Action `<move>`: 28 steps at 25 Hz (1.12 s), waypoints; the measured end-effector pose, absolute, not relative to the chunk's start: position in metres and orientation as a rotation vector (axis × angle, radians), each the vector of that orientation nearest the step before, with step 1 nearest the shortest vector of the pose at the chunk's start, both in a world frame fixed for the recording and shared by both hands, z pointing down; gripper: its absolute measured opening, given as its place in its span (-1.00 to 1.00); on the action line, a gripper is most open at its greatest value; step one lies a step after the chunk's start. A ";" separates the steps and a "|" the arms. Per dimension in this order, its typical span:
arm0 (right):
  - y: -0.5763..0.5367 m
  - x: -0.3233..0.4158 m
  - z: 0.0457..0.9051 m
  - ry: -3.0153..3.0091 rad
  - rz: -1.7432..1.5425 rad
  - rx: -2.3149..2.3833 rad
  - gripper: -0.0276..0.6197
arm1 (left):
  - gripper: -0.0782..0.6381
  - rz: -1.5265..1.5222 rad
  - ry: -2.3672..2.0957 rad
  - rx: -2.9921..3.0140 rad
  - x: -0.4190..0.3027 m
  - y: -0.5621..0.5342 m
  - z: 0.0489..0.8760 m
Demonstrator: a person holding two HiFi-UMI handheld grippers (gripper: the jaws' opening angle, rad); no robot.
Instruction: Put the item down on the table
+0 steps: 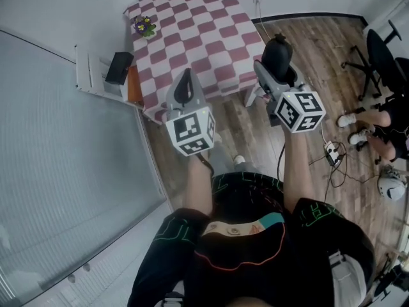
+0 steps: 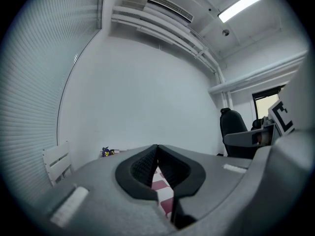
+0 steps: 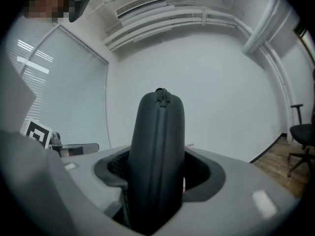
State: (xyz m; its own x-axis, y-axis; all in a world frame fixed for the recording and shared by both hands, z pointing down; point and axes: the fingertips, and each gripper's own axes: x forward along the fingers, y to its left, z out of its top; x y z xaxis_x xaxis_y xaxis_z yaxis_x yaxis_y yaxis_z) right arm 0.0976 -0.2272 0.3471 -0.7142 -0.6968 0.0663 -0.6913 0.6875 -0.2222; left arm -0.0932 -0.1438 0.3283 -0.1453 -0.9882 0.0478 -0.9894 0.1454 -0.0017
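My right gripper is shut on a black zippered case that stands upright between its jaws, seam toward the camera. In the head view the black case hangs just off the near right corner of the table with the red-and-white checked cloth. My left gripper is shut with nothing in it, over the table's near edge. In the left gripper view its black pads meet, with checked cloth showing below them.
A small pot of purple and yellow flowers stands at the table's far left corner. A white shelf with a black box is left of the table. An office chair and a seated person's legs are at right; cables lie on the wooden floor.
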 end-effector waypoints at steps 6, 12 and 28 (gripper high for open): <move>-0.257 0.089 0.354 2.837 -0.424 -1.168 -0.02 | -0.76 0.088 -2.342 2.023 -0.106 -0.166 0.336; -0.286 0.078 0.371 2.837 -0.480 -1.197 -0.02 | -0.76 0.137 -2.277 2.023 -0.114 -0.201 0.356; -0.351 0.024 0.436 2.916 -0.640 -1.237 -0.02 | -0.76 0.290 -2.124 1.972 -0.152 -0.278 0.427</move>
